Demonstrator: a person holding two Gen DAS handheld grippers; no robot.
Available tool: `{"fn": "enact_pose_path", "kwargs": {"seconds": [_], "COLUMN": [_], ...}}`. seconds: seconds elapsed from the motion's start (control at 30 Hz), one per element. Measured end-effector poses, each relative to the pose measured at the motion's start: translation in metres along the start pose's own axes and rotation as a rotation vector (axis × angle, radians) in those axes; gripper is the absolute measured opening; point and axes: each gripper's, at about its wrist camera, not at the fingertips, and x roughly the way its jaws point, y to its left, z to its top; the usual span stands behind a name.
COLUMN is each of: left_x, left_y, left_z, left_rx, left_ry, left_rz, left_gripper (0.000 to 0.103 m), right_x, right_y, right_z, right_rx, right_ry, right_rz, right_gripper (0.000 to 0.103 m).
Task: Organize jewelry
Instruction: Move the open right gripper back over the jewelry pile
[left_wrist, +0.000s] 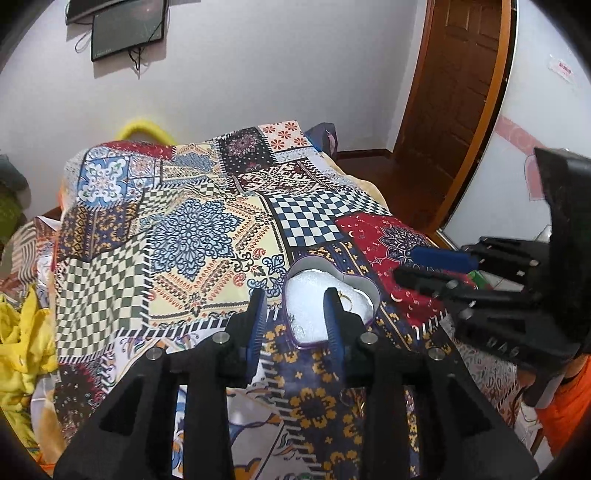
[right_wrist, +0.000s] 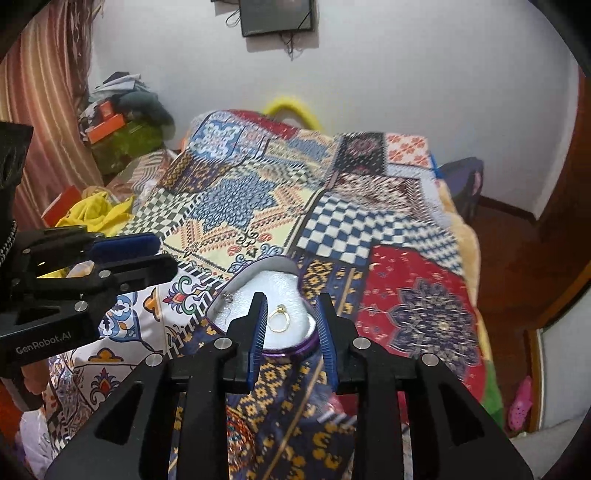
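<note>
A heart-shaped tin (left_wrist: 373, 291) with white lining lies on the patchwork bedspread; it also shows in the right wrist view (right_wrist: 236, 288). A gold ring (right_wrist: 279, 320) lies in it, with a small silver piece (right_wrist: 228, 297) by the left rim. In the left wrist view the ring (left_wrist: 347, 299) peeks past a finger. My left gripper (left_wrist: 297, 295) is open above the tin's near side. My right gripper (right_wrist: 290, 301) is open, empty, with the ring between its fingers. Each gripper shows in the other view: the right one (left_wrist: 424, 264), the left one (right_wrist: 147, 251).
The patchwork bedspread (left_wrist: 192, 236) covers the bed. Yellow cloth (left_wrist: 22, 343) lies at the left edge. Clutter and boxes (right_wrist: 118, 122) pile at the far left by a curtain. A wooden door (left_wrist: 450, 92) stands at the right.
</note>
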Motion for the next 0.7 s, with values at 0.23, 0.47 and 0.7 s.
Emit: {"fn": "enact_pose_path", "kwargs": {"seconds": [0.23, 0.47, 0.7], "left_x": [-0.015, -0.02, -0.019], "left_y": [-0.005, -0.015, -0.023], "left_z": [-0.015, -0.04, -0.068], "left_rx": [0.01, 0.023, 0.035], "left_ry": [0.02, 0.062, 0.112], "left_rz": [0.006, 0.011, 0.004], "left_gripper": [0.032, 0.032, 0.032], "right_x": [-0.026, -0.036, -0.039], "right_y": [0.0, 0.004, 0.01], "right_z": [-0.011, -0.034, -0.062], "right_rx": [0.013, 0.027, 0.036], "right_ry": [-0.037, -0.024, 0.008], "right_rz": [-0.041, -0.064, -0.08], "right_gripper": [0.031, 0.031, 0.031]}}
